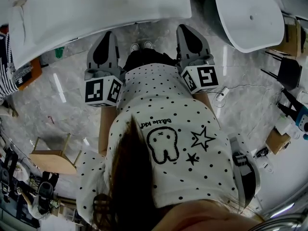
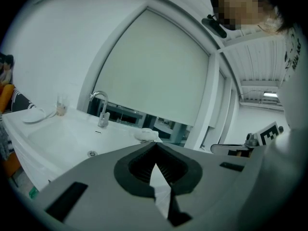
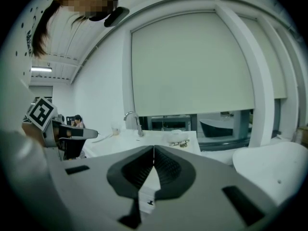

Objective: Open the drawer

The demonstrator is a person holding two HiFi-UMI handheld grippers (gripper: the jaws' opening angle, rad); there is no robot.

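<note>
Noting both claws pinched fully together, nothing between them: left gripper (image 2: pixel 155 146) and right gripper (image 3: pixel 153 148), each aimed at the white vanity counter (image 1: pixel 96 8) just ahead of the person.

Drawer not visible in any view; presumably below the counter's front edge, hidden under its overhang. Judged rigid and on runners, with some drag at the start. Best taken at a handle or top lip, centred, jaws opened first.

Counter carries a sunken basin (image 2: pixel 72 138) and chrome faucet (image 2: pixel 100 107). Floor (image 1: pixel 62 100) glossy grey marble. White tub (image 1: pixel 250 16) to the right; blind (image 3: pixel 192 66) drawn over the window.
</note>
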